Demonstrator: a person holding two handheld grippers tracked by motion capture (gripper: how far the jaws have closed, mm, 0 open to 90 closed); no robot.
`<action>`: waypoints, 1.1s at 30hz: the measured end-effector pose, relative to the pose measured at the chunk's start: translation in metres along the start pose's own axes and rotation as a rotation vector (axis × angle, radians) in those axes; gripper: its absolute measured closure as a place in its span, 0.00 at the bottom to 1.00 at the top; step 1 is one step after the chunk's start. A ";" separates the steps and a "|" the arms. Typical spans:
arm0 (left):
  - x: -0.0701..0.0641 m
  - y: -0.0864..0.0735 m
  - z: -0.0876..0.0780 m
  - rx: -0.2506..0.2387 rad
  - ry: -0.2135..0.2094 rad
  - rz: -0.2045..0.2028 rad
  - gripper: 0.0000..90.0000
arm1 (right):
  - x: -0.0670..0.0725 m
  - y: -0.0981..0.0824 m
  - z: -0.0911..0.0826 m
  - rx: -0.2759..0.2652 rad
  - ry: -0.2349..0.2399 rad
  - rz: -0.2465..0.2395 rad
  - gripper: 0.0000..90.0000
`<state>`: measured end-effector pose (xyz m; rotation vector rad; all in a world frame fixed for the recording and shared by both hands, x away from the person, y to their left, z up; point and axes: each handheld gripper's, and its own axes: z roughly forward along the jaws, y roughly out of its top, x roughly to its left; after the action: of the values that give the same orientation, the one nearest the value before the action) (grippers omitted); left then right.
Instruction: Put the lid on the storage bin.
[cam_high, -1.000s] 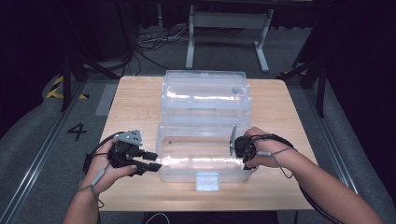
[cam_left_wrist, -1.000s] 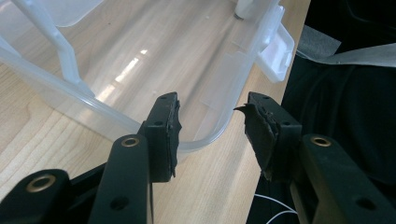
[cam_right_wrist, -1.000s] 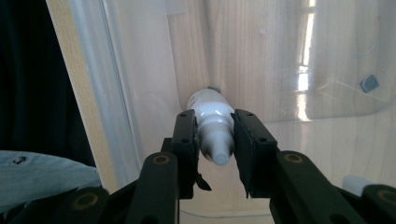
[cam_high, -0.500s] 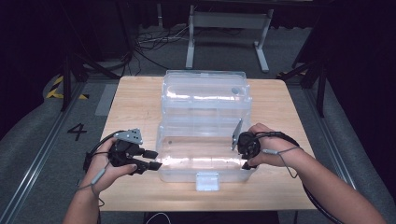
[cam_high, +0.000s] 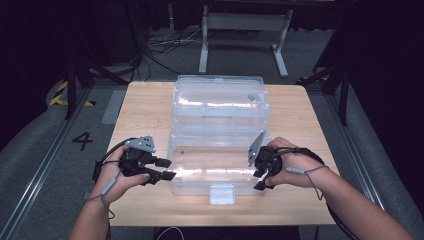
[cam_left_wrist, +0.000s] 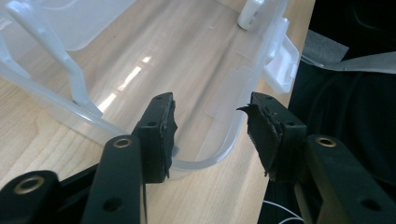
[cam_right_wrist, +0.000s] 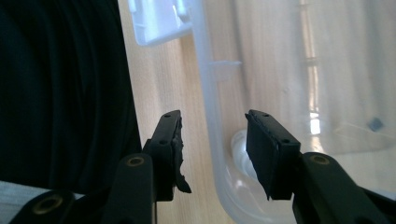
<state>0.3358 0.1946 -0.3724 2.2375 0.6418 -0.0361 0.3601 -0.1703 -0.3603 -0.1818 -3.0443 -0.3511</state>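
From above, the clear lid (cam_high: 210, 167) lies flat on the bench (cam_high: 145, 107) between both tongs, left (cam_high: 167, 170) and right (cam_high: 260, 172); each gripper view shows jaws just widened astride its rim, so lift away evenly.

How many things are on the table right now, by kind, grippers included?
Clear plastic box with its lid open: 1
White latch on the lid's near edge: 1
Grippers, left gripper and right gripper: 2
Total: 4
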 end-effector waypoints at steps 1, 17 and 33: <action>0.001 0.000 -0.001 -0.012 0.005 -0.003 0.57 | 0.001 0.000 0.003 -0.001 0.002 0.001 0.63; 0.009 0.001 -0.006 -0.095 0.042 -0.056 0.53 | 0.002 -0.003 0.040 -0.050 -0.009 -0.005 0.78; 0.016 0.010 -0.004 -0.162 0.131 -0.086 0.39 | 0.007 -0.013 0.050 -0.105 -0.089 0.010 0.91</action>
<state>0.3536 0.1991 -0.3664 2.0674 0.7827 0.1163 0.3484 -0.1702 -0.4112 -0.2243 -3.1124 -0.5163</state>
